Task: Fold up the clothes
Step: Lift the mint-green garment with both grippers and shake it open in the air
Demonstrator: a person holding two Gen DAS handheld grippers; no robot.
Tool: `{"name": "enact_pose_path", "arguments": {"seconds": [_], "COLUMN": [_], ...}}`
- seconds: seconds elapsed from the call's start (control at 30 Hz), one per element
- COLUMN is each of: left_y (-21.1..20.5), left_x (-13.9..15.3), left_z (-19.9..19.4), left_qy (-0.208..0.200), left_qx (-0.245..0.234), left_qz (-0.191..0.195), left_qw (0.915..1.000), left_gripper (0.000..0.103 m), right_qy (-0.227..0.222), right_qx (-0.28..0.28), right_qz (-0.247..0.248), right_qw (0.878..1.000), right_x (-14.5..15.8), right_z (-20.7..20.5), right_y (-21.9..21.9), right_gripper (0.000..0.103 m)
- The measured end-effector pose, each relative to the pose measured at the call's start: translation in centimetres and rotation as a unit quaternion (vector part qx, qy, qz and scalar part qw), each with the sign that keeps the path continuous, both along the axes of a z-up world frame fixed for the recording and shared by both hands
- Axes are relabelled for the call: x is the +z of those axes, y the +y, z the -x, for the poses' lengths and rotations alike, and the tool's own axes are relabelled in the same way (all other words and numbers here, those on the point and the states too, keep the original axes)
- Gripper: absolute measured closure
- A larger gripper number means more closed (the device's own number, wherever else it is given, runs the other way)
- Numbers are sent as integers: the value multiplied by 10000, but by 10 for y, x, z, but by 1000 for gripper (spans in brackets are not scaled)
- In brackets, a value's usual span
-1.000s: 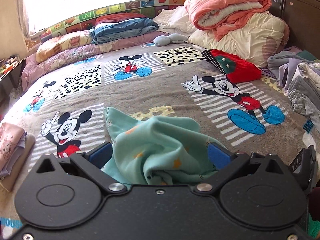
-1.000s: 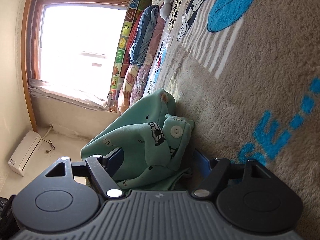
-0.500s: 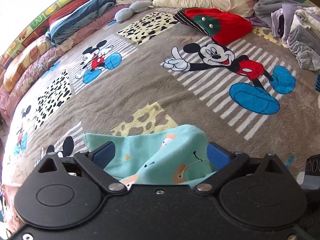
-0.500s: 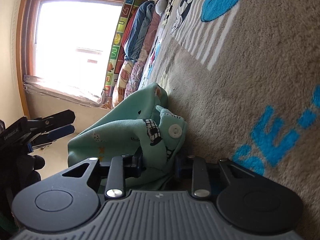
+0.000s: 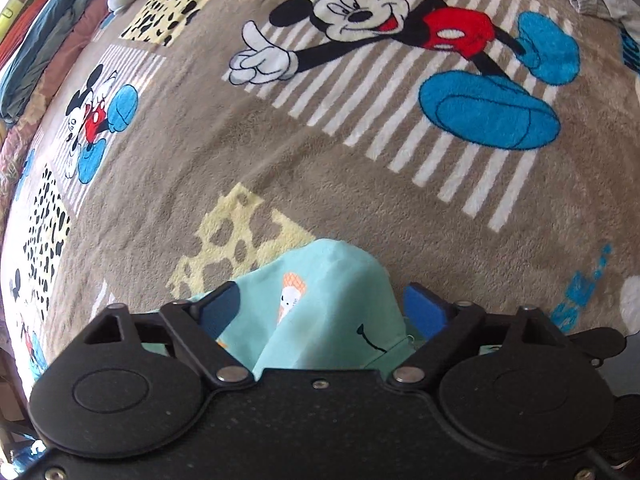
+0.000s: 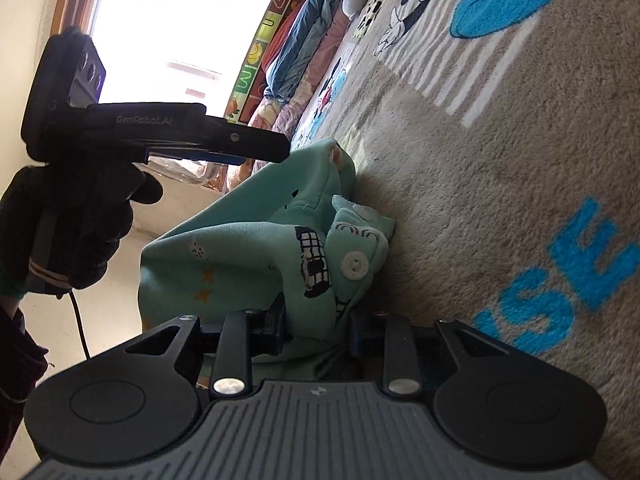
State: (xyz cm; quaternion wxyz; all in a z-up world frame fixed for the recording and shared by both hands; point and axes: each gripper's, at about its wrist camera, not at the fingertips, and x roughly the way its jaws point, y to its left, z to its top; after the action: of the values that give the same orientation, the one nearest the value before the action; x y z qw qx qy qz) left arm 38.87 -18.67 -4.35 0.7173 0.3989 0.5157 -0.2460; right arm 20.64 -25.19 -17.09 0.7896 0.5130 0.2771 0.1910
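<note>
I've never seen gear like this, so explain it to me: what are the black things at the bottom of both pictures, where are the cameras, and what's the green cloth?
No robot here: a person holds a hand-held gripper in each hand, each with a wide-angle camera looking along its jaws.

One picture is from the left gripper, pointing steeply down at a cartoon-mouse blanket on a bed. Its jaws are closing, with a mint green garment between the blue pads.

The other is from the right gripper, held sideways, so the bed looks tilted. Its jaws are shut on the same garment, near a white button. At its left you see the gloved hand holding the left gripper.

Other clothes lie at the bed's edges.
</note>
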Motion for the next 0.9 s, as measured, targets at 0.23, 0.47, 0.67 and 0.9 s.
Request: {"name": "enact_pose_path", "arguments": {"seconds": [0.23, 0.47, 0.67, 0.9], "left_y": [19, 70, 115, 163], "left_x": [11, 93, 151, 163], "left_z": [7, 11, 32, 96], "left_qy": [-575, -1657, -2041, -2143], "left_qx": [189, 1129, 1737, 2240], "left_qz": [151, 1300, 2543, 4033], "left_qw": [9981, 9710, 9293, 8610], "left_gripper": [100, 100, 100, 100], "right_qy": [-315, -874, -1523, -2295], "right_qx": [11, -293, -692, -1103], "right_qz": [442, 1025, 1631, 2657], "right_qw": [9985, 9905, 9723, 9298], "right_x": [18, 42, 66, 98], "right_z": [4, 16, 22, 27], "right_y": [3, -8, -28, -43], "right_gripper": [75, 77, 78, 79]}}
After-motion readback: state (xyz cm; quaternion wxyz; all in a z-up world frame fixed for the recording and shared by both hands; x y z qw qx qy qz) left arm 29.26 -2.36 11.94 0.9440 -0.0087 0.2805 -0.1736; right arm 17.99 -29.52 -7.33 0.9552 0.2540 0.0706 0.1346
